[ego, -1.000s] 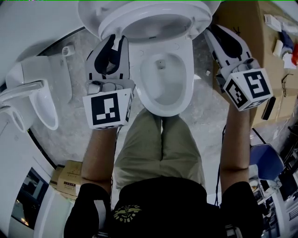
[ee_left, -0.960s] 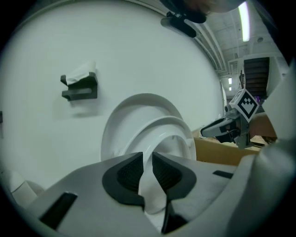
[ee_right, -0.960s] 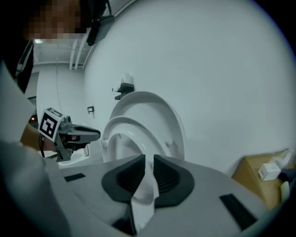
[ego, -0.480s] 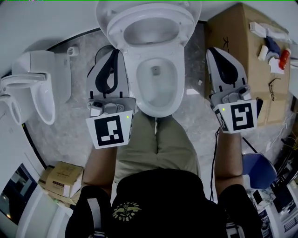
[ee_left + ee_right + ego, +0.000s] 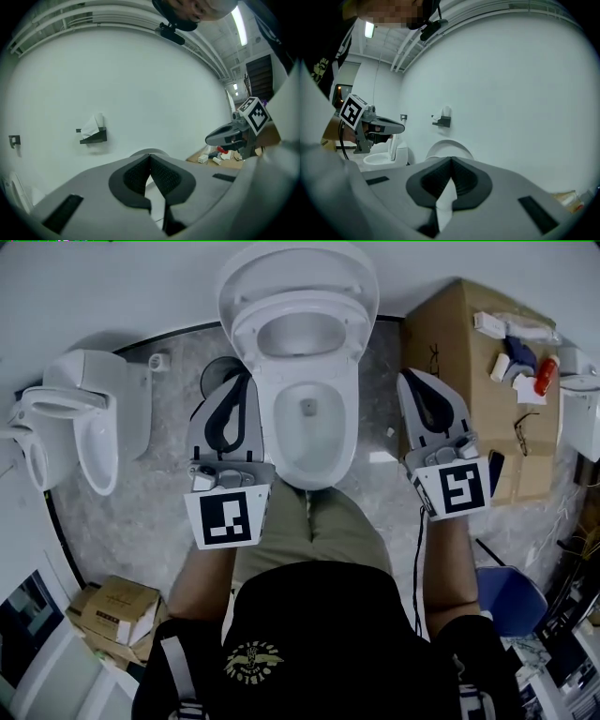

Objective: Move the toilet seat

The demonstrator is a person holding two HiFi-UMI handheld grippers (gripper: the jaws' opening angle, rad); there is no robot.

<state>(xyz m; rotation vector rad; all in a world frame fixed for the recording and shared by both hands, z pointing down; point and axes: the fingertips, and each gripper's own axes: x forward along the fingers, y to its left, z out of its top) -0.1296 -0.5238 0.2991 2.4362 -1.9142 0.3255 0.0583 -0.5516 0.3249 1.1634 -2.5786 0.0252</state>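
Gripper views only: paper holder (image 5: 93, 133) hanging on the wall beyond the tips.
Head view: left gripper (image 5: 241, 381) and right gripper (image 5: 411, 379) both sitting pinched together, empty.
Change: both pulling back from the raised toilet seat (image 5: 246, 329).

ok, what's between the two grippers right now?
The toilet bowl, seat raised. The head view shows it between the left gripper and the right gripper; both are shut, empty and clear of it.

No legible words or numbers, black-and-white square codes on the white plastic cube (image 5: 225, 518) behind the left jaws and the matching white cube (image 5: 457, 489) behind the right jaws, dark print on the brown cardboard box (image 5: 452, 334) right of the right jaws unreadable
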